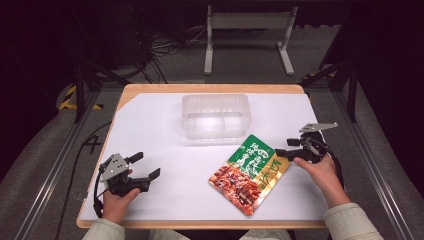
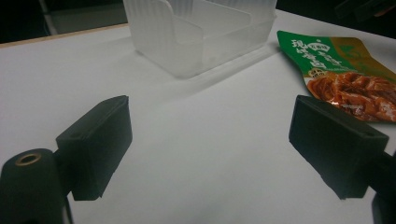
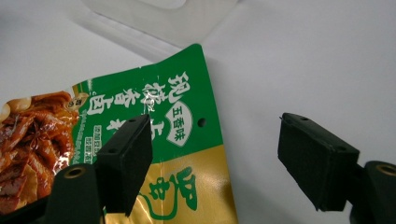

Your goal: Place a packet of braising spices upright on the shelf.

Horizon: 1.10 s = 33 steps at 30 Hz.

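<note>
A green, gold and red food pouch (image 1: 248, 173) lies flat on the white table cover, right of centre. My right gripper (image 1: 286, 147) is open at the pouch's upper right edge. In the right gripper view one jaw sits over the pouch (image 3: 182, 121) and the other over bare cover, with the gripper (image 3: 215, 158) astride the pouch's edge. My left gripper (image 1: 146, 165) rests open near the front left, well apart from the pouch (image 2: 345, 70). In the left gripper view nothing lies between the jaws of the left gripper (image 2: 210, 144).
A clear plastic container (image 1: 215, 115) with an inner divider stands at the middle back of the table; it looks empty. It appears ahead in the left gripper view as the container (image 2: 201, 32). The wooden table edge (image 1: 200, 224) runs along the front.
</note>
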{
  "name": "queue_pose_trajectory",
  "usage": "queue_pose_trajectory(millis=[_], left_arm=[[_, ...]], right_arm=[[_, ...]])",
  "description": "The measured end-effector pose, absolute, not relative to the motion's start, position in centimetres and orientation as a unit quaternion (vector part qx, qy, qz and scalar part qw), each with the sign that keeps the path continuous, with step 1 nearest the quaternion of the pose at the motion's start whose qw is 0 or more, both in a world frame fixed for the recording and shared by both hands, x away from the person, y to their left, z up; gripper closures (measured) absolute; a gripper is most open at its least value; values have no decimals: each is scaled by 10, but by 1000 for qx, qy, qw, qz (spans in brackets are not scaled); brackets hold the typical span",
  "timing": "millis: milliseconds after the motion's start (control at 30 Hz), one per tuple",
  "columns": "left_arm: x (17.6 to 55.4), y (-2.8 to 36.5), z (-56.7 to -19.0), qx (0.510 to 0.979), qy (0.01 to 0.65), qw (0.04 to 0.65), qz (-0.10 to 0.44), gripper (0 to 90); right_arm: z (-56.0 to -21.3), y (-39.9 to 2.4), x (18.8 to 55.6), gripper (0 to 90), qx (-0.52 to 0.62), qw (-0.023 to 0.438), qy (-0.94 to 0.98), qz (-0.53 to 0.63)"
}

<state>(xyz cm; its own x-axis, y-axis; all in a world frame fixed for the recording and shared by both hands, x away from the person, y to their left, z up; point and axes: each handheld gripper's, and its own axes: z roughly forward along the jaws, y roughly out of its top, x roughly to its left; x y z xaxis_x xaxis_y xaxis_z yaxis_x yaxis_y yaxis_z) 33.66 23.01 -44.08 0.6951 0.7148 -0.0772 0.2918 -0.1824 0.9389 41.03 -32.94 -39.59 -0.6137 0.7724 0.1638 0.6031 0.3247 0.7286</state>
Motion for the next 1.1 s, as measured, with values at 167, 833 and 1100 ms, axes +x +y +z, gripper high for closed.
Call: queue_pose_trajectory(millis=[167,833,1100], left_arm=[[337,230,-441,744,338,542,195,141],[338,229,-442,748,336,539,194,141],[338,228,-442,749,335,538,195,141]], right_arm=[[-407,-328,411,267,429,93,813,382],[-425,-324,409,289,425,61,825,367],[-429,-323,409,339,422,45,831,360]])
